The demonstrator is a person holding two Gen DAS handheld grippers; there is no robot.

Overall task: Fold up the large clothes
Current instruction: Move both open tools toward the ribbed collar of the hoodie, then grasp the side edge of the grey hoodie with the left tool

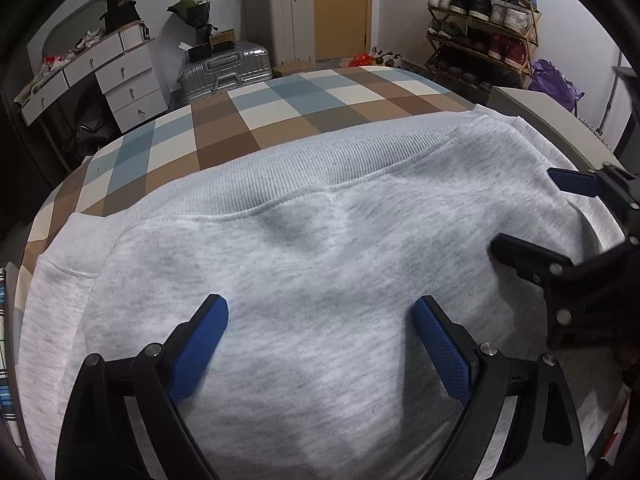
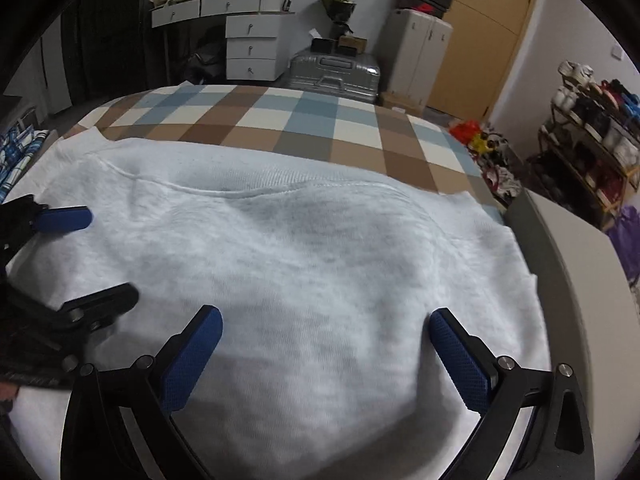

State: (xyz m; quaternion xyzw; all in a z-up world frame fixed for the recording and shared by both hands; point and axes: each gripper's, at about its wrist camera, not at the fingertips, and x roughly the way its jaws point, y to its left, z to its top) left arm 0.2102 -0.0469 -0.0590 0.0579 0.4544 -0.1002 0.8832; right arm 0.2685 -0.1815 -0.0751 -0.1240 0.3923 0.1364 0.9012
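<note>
- A checked bed cover [image 1: 280, 108] in a bedroom with a shoe rack [image 1: 484, 36] and white drawers [image 2: 250, 46].
- The grey sweatshirt [image 1: 304, 256] lies flat on it, ribbed hem away.
- The left gripper [image 1: 320, 316] and the right gripper [image 2: 326, 328] are wide open over it, holding nothing.

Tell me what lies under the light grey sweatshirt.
The light grey sweatshirt lies on a brown, blue and cream checked bedcover. Whatever lies beneath its middle is covered.
</note>
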